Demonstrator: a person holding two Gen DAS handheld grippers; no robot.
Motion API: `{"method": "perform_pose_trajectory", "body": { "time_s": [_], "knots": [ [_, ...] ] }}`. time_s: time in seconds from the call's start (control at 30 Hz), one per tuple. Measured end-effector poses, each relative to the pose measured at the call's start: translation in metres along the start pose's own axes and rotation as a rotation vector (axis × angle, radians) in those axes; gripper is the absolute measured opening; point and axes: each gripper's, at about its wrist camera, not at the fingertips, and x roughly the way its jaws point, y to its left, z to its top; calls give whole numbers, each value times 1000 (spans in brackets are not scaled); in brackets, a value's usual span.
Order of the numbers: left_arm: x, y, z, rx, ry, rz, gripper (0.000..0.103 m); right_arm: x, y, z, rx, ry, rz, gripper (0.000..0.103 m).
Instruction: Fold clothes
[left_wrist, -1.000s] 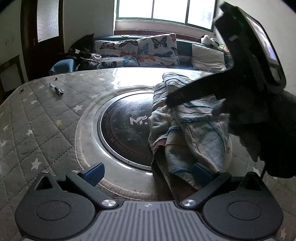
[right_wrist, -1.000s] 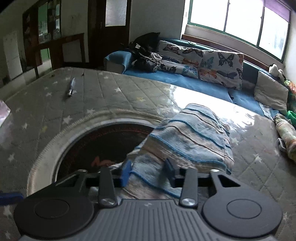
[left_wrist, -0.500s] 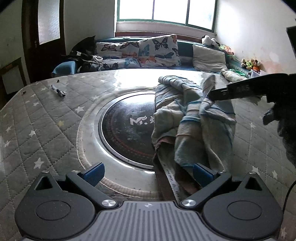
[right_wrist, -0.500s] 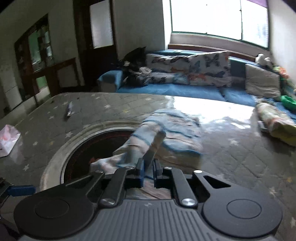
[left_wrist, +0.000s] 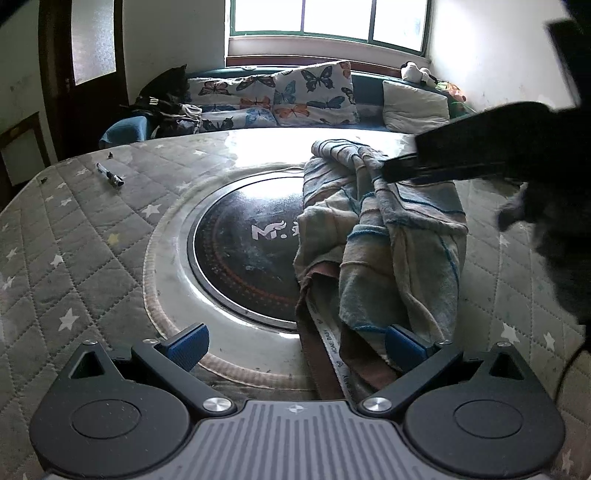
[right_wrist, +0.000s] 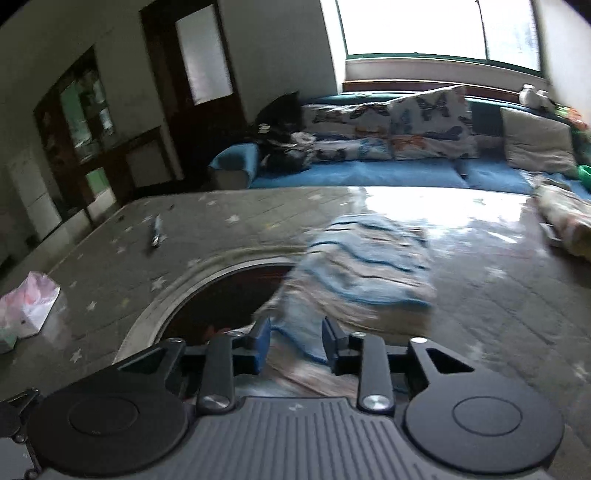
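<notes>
A striped garment (left_wrist: 384, 236) is seen crumpled on the quilted table (left_wrist: 74, 251), overlapping its dark disc (left_wrist: 240, 251). The left gripper (left_wrist: 295, 345) is spread wide at its hem. The right gripper (right_wrist: 295, 341) is parted (blurred), fabric between its fingers.

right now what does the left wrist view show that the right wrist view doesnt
Only the left wrist view shows the right gripper from outside, its tips at the striped garment, the brown waistband with a printed label, and the logo on the dark round inset. Only the right wrist view shows the pink plastic bag and the rolled cloth at far right. Both show the garment, the pen and the butterfly cushions.
</notes>
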Motion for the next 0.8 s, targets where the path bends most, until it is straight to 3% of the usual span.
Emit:
{"method": "perform_pose_trajectory", "body": {
  "time_s": [0.07, 0.1, 0.2, 0.47, 0.8],
  "knots": [
    [0, 1, 0, -1, 1, 0, 103, 11, 4, 0, -5, 14, -12, 26],
    [0, 2, 0, -3, 1, 1, 103, 15, 5, -1, -8, 17, -21, 13],
    [0, 3, 0, -5, 0, 2, 103, 10, 1, -6, -8, -3, -42, 8],
    [1, 6, 0, -8, -1, 6, 103, -49, -31, -18, 69, -78, -54, 6],
    [4, -1, -2, 22, 17, 27, 103, -85, -76, -56, 196, -88, -189, 6]
  ]
}}
